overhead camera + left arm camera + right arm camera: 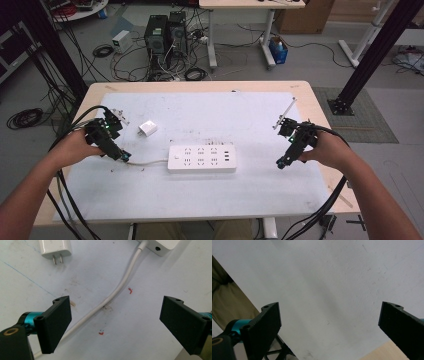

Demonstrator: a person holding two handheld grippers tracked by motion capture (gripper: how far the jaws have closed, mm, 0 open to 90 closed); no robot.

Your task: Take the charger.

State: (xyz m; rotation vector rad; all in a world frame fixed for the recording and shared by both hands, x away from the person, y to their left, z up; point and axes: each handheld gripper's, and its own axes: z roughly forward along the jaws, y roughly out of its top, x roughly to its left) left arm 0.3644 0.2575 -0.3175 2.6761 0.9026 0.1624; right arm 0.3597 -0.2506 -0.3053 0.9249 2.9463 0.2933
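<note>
Fingers of the left gripper stand spread wide above the white cable, which runs between them on the surface without touching either pad. The cable is thin, round and off-white, curving in a soft S from a corner of the white power strip toward the person's left hand.

From the high view the strip lies flat near the middle of the white mat that covers the wooden table, its rows of sockets facing up, with a small white charger lying just beyond it to the left.

The left gripper view brings out what the high view cannot: the charger's two metal prongs, small red marks and dark smudges on the mat beside the cable, and the strain relief where the cable enters the strip.

The right gripper, held well apart from the strip near the mat's right edge, also has its jaws spread with nothing between them; the right gripper view shows its fingers over bare mat, with a strip of wooden table edge and olive fabric at the corners.

The high view alone takes in both forearms and the floor with its computers and cables behind the table.
</note>
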